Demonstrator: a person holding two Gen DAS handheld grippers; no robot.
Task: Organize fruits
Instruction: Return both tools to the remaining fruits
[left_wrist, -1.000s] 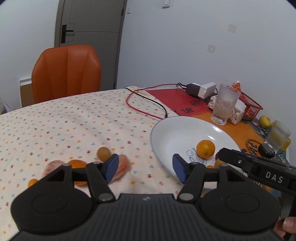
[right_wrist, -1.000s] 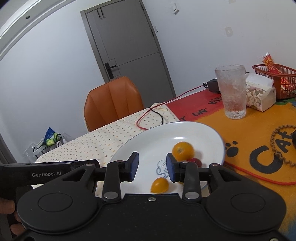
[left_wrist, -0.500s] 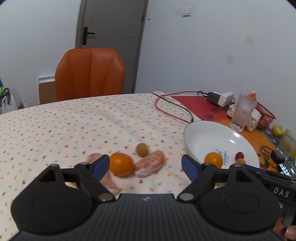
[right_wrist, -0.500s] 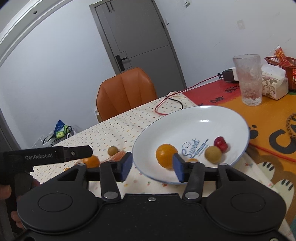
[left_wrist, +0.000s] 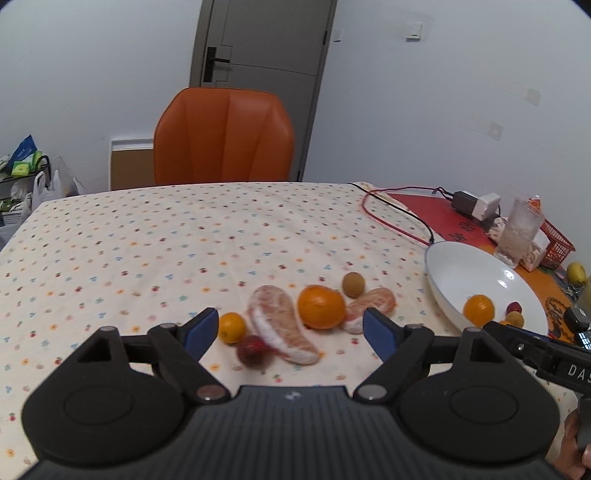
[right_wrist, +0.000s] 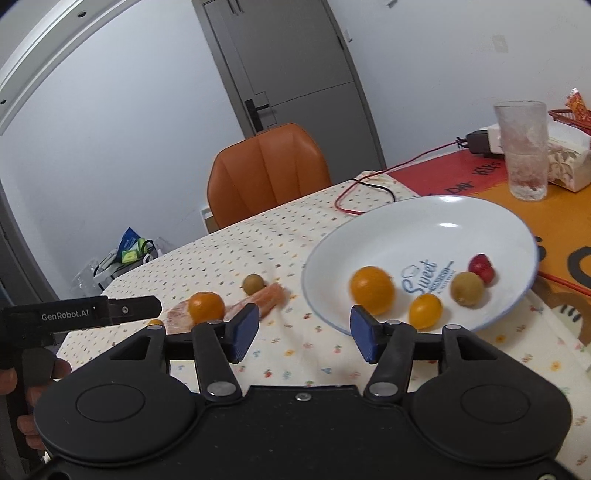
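The left gripper (left_wrist: 290, 334) has swung away from the white plate (right_wrist: 461, 218) toward the fruits on the dotted tablecloth (left_wrist: 184, 240), jaws wide and empty. The right gripper (right_wrist: 303, 330) has just been opening, nothing between its jaws, and a small yellow-orange fruit (right_wrist: 425, 311) that was right beside its pads now lies on the plate beyond them.

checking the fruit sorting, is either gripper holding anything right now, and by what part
Nothing is held. The left gripper stands open above the loose fruit on the tablecloth, and the right gripper, whose fingers have just been opening, is empty in front of the plate.
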